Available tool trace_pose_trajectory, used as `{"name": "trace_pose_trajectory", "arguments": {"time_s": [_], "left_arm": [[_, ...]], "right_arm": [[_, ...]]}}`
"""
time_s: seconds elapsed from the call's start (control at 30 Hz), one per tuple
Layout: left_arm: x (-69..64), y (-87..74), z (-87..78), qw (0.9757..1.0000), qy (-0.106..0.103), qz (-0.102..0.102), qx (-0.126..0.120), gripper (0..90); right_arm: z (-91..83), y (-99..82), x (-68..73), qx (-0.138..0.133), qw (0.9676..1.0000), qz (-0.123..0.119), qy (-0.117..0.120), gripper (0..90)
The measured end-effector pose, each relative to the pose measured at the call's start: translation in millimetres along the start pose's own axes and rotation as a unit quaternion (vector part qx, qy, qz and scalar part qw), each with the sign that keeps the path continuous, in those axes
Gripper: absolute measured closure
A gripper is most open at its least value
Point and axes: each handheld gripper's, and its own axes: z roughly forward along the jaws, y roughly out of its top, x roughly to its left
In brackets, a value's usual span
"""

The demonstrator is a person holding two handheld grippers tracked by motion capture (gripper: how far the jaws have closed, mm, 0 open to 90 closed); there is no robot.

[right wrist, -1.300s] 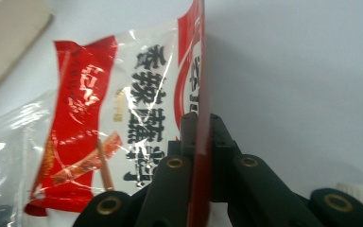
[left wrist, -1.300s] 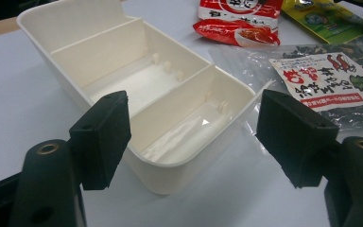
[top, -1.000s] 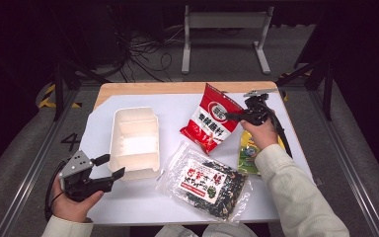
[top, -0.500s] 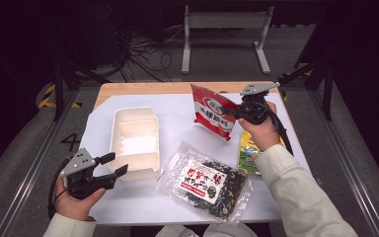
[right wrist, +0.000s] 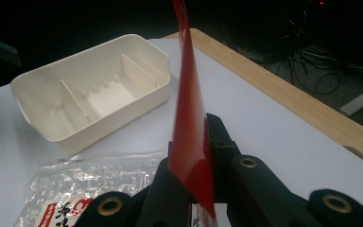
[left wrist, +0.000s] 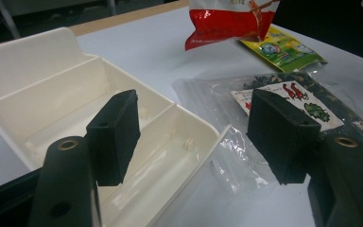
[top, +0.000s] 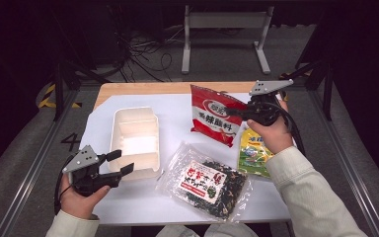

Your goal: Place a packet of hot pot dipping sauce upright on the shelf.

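My right gripper [top: 233, 112] is shut on the edge of a red seasoning packet [top: 212, 121] and holds it upright above the table's far right. In the right gripper view the packet [right wrist: 189, 104] stands edge-on between the closed jaws [right wrist: 194, 146]. My left gripper [top: 122, 162] is open at the near corner of a white divided container [top: 134, 136]. Its jaws have just been opening a little. In the left gripper view the container's corner [left wrist: 189, 142] lies beneath the gap [left wrist: 198, 127], and neither pad touches it.
A clear bag of dried seaweed [top: 205, 180] lies at the front centre, right of the container. A yellow-green packet [top: 254, 150] lies under my right forearm. The white table cover ends in a wooden strip [top: 172, 89] at the back.
The right gripper has lifted the red packet off the table and carried it up and back; it now hangs upright. The left hand has stayed near the container's corner.
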Motion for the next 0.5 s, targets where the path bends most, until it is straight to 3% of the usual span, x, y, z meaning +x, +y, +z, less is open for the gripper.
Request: {"name": "trace_pose_trajectory", "arguments": {"time_s": [0.13, 0.27, 0.5], "left_arm": [[-3.5, 3.7, 4.7, 0.9997, -0.015, 0.003, -0.017, 36.4], [-7.3, 6.2, 11.8, 0.9994, -0.028, 0.010, -0.019, 35.7], [-13.6, 10.9, 24.7, 0.9980, -0.047, 0.034, -0.027, 29.9]], "right_arm": [[-7.2, 6.8, 8.6, 0.000, 0.9998, -0.018, 0.005, 88.6], [-12.3, 12.9, 16.7, -0.003, 0.9994, -0.029, 0.018, 88.6], [-14.4, 21.0, 34.9, -0.012, 0.9968, -0.051, 0.060, 88.6]]}}
